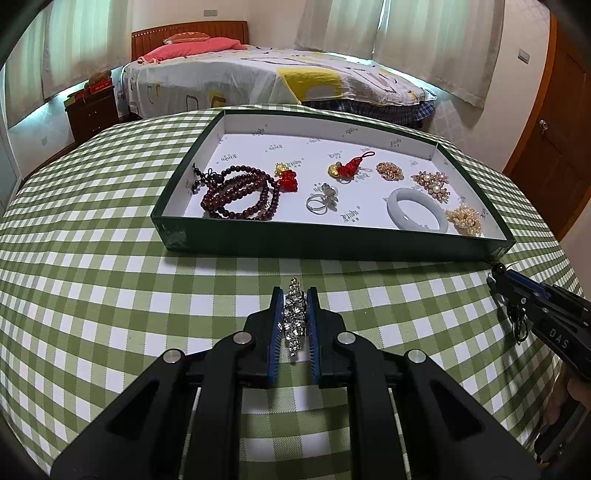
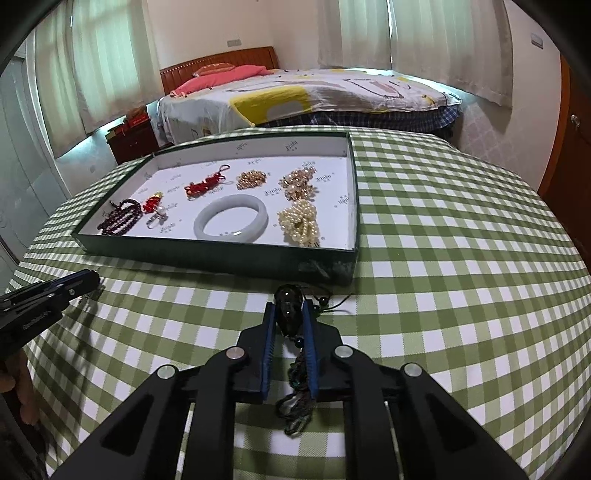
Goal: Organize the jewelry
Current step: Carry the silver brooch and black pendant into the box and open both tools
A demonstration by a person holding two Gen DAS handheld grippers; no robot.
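Left gripper [image 1: 294, 295] pinches a crystal brooch [image 1: 294, 317], its underside hidden; right gripper [image 2: 289, 308] clamps a dark pendant [image 2: 287, 308], tassel blurred beneath, near the tray [image 2: 221, 256].

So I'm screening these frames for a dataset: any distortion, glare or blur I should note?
Left wrist view: strong fisheye bowing of the tablecloth and tray, dark vignette corners, the crystal piece in the left gripper sparkles but stays sharp. Right wrist view: same bowing, bright curtains slightly washed out, a small highlight on the white bangle, no obvious motion blur.
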